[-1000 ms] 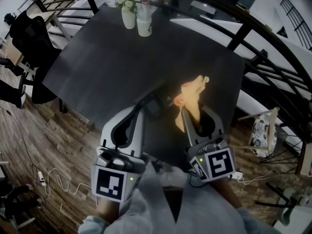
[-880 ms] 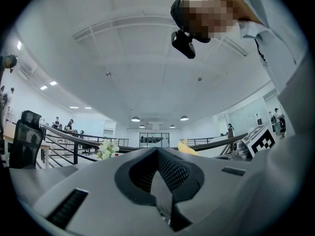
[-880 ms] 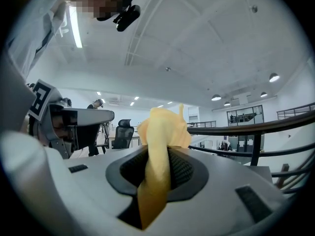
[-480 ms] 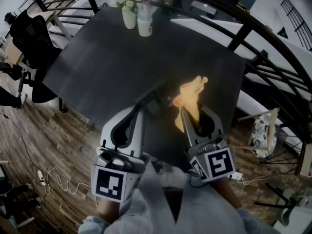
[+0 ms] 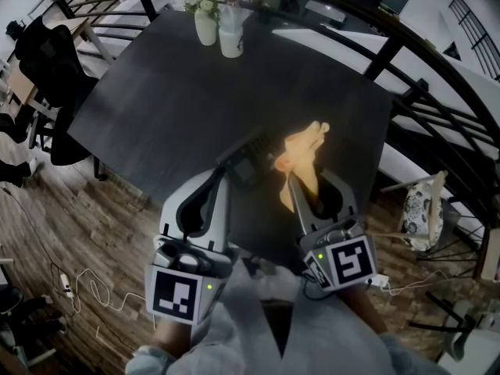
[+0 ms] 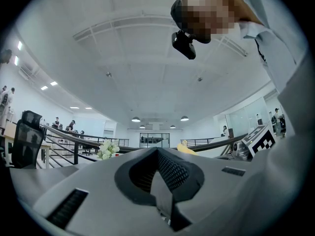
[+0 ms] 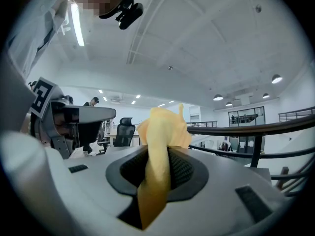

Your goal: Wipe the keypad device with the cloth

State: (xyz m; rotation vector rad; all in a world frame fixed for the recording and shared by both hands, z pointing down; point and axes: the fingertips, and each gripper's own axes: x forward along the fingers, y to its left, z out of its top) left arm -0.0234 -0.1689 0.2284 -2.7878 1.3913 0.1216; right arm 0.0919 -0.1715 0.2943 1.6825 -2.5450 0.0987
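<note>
The dark keypad device (image 5: 250,156) lies tilted on the black table (image 5: 172,92) near its front edge. Its near end is hidden behind the tip of my left gripper (image 5: 227,176). In the left gripper view that gripper (image 6: 158,167) has its jaws shut and pointing slightly upward, with nothing visible between them; the device does not show there. My right gripper (image 5: 291,180) is shut on the yellow cloth (image 5: 303,153), which bunches up just right of the device. The cloth (image 7: 162,127) sticks out above the right gripper (image 7: 160,167) and hangs below the jaws.
A white vase of flowers (image 5: 205,10) and a white bottle (image 5: 231,33) stand at the table's far edge. A black office chair (image 5: 47,61) is at the left, a curved railing (image 5: 406,45) at the right. A cable (image 5: 78,287) lies on the wood floor.
My right gripper has nudged the cloth slightly left, toward the device. The left gripper and the device have not moved.
</note>
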